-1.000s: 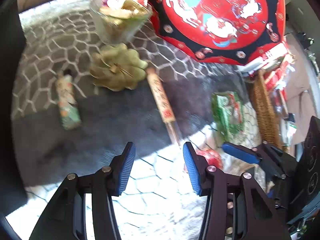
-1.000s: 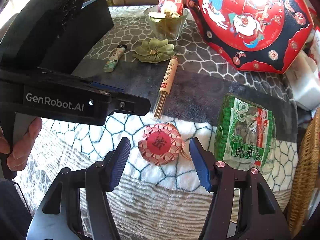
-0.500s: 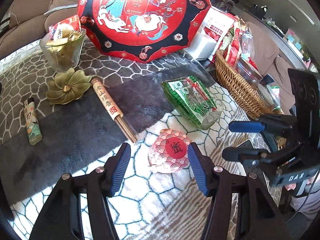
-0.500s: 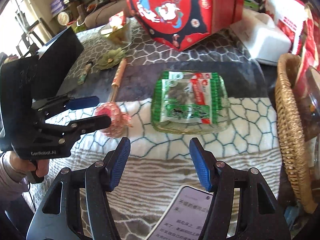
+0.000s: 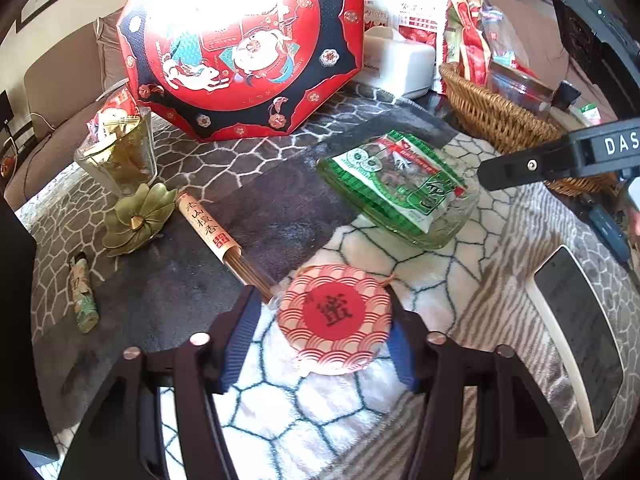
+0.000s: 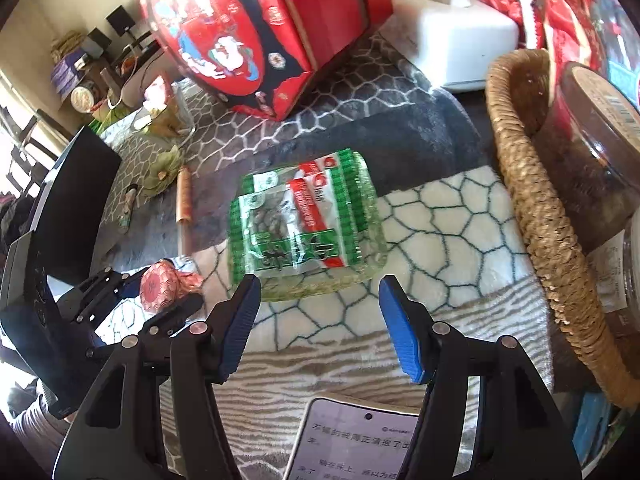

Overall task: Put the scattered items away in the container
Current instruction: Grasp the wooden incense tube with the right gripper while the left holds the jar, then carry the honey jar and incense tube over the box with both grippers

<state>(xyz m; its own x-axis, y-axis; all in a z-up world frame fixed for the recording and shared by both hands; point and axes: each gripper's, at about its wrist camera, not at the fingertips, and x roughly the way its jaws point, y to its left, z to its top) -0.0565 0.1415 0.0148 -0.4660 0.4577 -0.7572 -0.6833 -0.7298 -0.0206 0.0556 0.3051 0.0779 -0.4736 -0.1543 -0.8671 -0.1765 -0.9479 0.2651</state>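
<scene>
Closing around the round red-and-white packet (image 5: 334, 317), the left tongs (image 5: 320, 334) straddle it; the right blue pad looks to touch its rim, the left pad stands just clear, so no firm clamp yet. The packet lies on the pale, fluffy part of the surface cover (image 5: 312, 412), touching the tip of the incense stick bundle (image 5: 208, 228).

Right tongs (image 6: 320, 328) apart, nothing between the pads, hanging just short of the green snack pack (image 6: 304, 220), which lies flat mid-surface.

Wicker basket (image 6: 536, 216) at the surface's right edge, already holding a brown-lidded jar (image 6: 596, 132) and red wrappers. The green pack sits near its rim, apart from it.

Toward the left edge: lotus-shaped holder (image 5: 138, 220), small lighter (image 5: 82, 292), glass cup of sweets (image 5: 118, 148). Red octagonal gift box (image 5: 244, 44) leans upright at the far edge, white box (image 5: 400, 60) beside it. Phone (image 5: 576, 332) lies screen-up at the near right corner.
</scene>
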